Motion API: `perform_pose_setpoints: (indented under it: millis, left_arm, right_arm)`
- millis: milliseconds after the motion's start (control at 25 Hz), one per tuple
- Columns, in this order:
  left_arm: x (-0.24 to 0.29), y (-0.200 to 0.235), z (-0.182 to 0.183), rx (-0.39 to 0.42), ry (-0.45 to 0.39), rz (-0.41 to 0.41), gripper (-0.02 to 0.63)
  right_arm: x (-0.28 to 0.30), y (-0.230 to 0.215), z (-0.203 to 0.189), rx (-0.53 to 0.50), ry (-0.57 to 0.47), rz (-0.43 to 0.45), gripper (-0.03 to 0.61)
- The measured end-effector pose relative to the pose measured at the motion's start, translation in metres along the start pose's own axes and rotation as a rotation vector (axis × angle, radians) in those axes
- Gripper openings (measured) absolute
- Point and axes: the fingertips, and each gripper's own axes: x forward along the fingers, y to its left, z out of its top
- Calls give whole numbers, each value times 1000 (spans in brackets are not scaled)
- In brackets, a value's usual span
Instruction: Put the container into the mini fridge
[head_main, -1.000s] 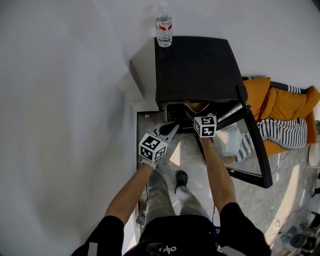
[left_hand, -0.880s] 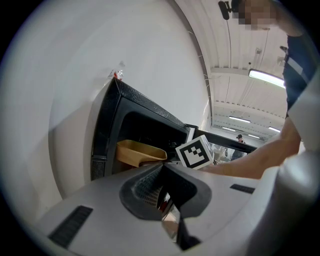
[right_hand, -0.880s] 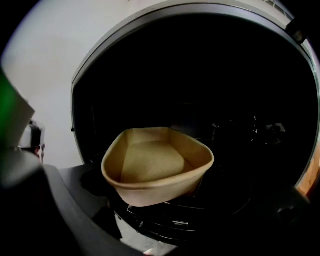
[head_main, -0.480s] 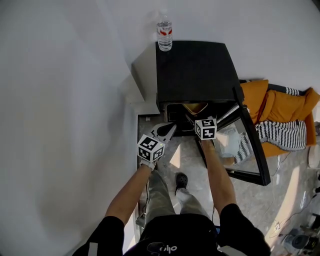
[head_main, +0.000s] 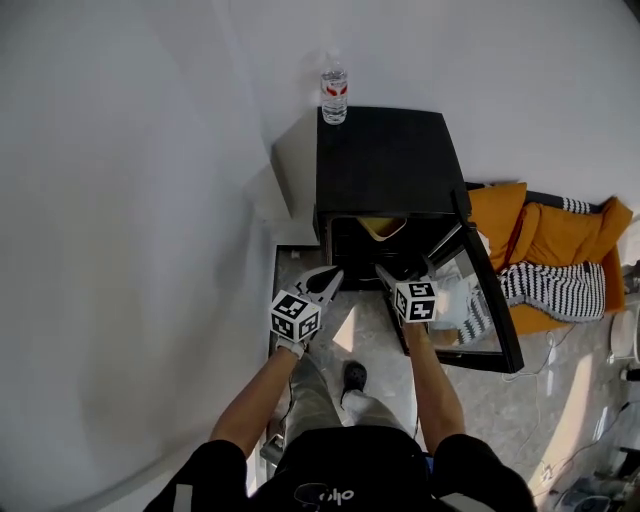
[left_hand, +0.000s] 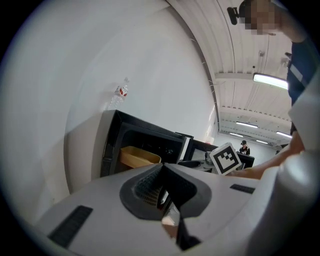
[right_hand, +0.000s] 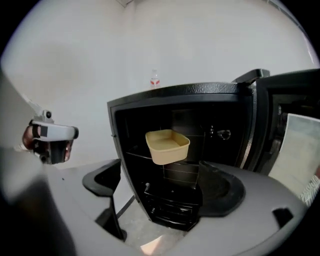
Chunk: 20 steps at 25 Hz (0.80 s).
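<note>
The tan container (right_hand: 167, 145) rests on a wire shelf inside the black mini fridge (right_hand: 175, 92), overhanging the shelf's front edge. In the head view the container (head_main: 383, 226) shows just inside the fridge (head_main: 385, 160), whose door (head_main: 482, 300) is swung open to the right. My right gripper (right_hand: 160, 187) is open and empty, a short way in front of the opening and below the container; it appears in the head view too (head_main: 388, 277). My left gripper (head_main: 325, 282) hangs left of the opening. Its jaws are shut with nothing between them (left_hand: 162, 167).
A water bottle (head_main: 334, 90) stands at the back of the fridge top. Orange cushions (head_main: 540, 235) and a striped cloth (head_main: 560, 285) lie right of the open door. A white wall (head_main: 120, 250) runs close on the left. A dark drawer (right_hand: 170, 210) fills the fridge bottom.
Both grippers have drawn back from the fridge opening toward me. The container stays on the shelf.
</note>
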Motion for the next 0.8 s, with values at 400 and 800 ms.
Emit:
perform_pose_setpoints:
  millis: [400, 800]
  left_arm:
    - [-49, -58, 2, -46, -43, 38, 8]
    - [-67, -110, 34, -33, -118, 32, 8]
  right_arm:
    - [-102, 30, 12, -11, -51, 84, 193]
    - [-182, 50, 29, -60, -114, 167, 9]
